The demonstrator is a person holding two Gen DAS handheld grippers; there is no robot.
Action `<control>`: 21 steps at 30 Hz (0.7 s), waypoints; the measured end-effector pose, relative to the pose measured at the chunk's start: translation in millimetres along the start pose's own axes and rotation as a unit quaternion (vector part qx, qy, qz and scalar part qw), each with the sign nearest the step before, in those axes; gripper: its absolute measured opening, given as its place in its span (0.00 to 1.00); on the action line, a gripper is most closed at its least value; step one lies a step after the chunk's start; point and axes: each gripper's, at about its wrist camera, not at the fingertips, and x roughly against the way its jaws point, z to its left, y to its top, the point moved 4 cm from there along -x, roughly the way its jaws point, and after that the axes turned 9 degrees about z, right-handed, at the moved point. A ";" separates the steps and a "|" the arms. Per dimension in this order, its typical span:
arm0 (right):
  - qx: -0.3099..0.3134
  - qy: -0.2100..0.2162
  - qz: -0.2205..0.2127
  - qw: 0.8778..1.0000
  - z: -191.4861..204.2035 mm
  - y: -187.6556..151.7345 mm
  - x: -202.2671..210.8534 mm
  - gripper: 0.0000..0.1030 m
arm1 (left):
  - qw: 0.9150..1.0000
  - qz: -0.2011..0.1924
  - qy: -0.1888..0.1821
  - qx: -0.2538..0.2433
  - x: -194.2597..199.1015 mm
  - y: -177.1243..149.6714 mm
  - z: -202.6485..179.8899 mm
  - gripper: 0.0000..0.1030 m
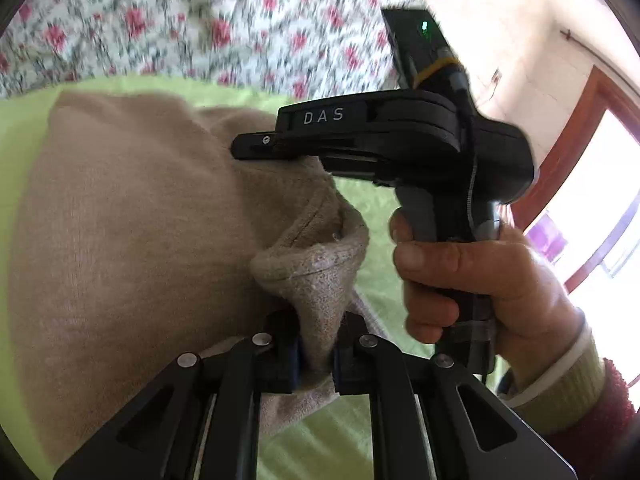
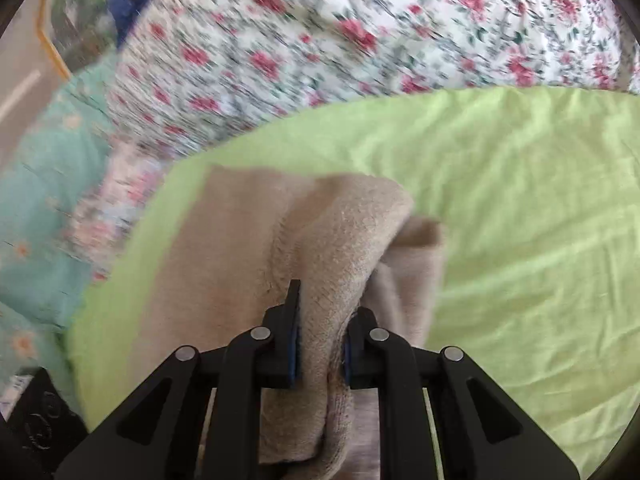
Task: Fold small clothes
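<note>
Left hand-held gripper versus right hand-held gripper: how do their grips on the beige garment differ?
The left hand-held gripper pinches a thin bunched corner of the beige garment; the right hand-held gripper clamps a thicker, rolled fold. The left's jaws stand closer together than the right's. In the left wrist view, the right's fingers point sideways across the cloth. Both are shut on the same garment over the green sheet.

We see a small beige knitted garment lying partly flat, its ribbed edge lifted and bunched into a fold over lime-green sheet.
</note>
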 end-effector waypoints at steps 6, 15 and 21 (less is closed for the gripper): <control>-0.024 -0.005 0.015 1.000 -19.6 -12.8 -13.6 0.22 | 1.000 0.027 0.009 -0.004 -18.8 -8.3 2.6 0.15; -0.045 -0.047 0.002 0.998 -18.2 -32.9 27.4 0.67 | 0.999 0.038 -0.021 -0.013 49.9 -33.0 -2.1 0.69; -0.062 0.005 -0.004 0.998 -16.3 -49.4 46.8 0.80 | 0.999 -0.005 0.023 0.038 101.5 -27.4 47.5 0.86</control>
